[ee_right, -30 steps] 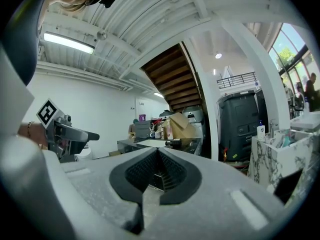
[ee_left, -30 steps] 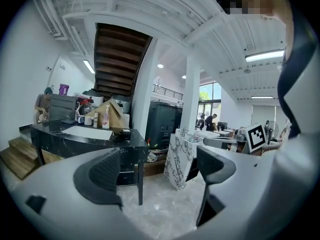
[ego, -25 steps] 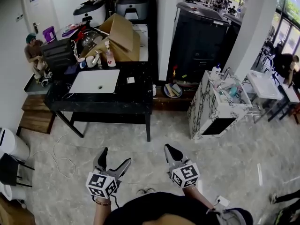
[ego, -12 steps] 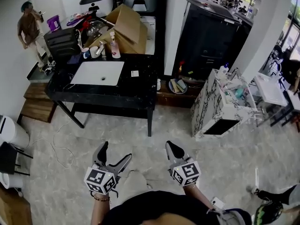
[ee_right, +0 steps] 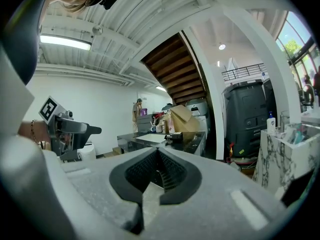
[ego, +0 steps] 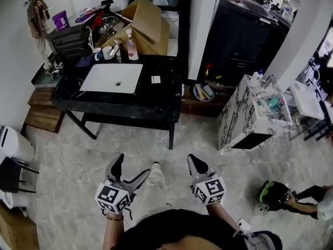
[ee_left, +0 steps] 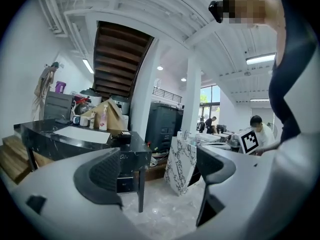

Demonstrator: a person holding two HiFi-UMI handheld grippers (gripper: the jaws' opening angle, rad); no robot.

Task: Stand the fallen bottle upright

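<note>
A black table [ego: 156, 100] with a white basin [ego: 112, 78] stands across the floor ahead of me. At its back edge are a pink spray bottle [ego: 131, 50] and a few small bottles and cups [ego: 106, 52]; from here I cannot tell which one lies fallen. My left gripper [ego: 132, 166] is held low over the floor, open and empty. My right gripper [ego: 193, 163] is beside it, shut on nothing. In the left gripper view the jaws of the left gripper [ee_left: 157, 166] stand wide apart with the table [ee_left: 75, 134] beyond. The right gripper [ee_right: 157, 171] shows its pads pressed together.
A tilted cardboard box [ego: 145, 27] and clutter sit behind the table. A marble-patterned cabinet [ego: 250, 119] stands to the right. A person [ego: 39, 12] stands far left; another person's arm [ego: 312, 199] reaches to a dark bag [ego: 273, 194] at lower right. A cable [ego: 67, 165] lies on the floor.
The view has crept towards the table, with both grippers keeping their pose. The far-left person has stood up. A person with a dark bag has come in at lower right.
</note>
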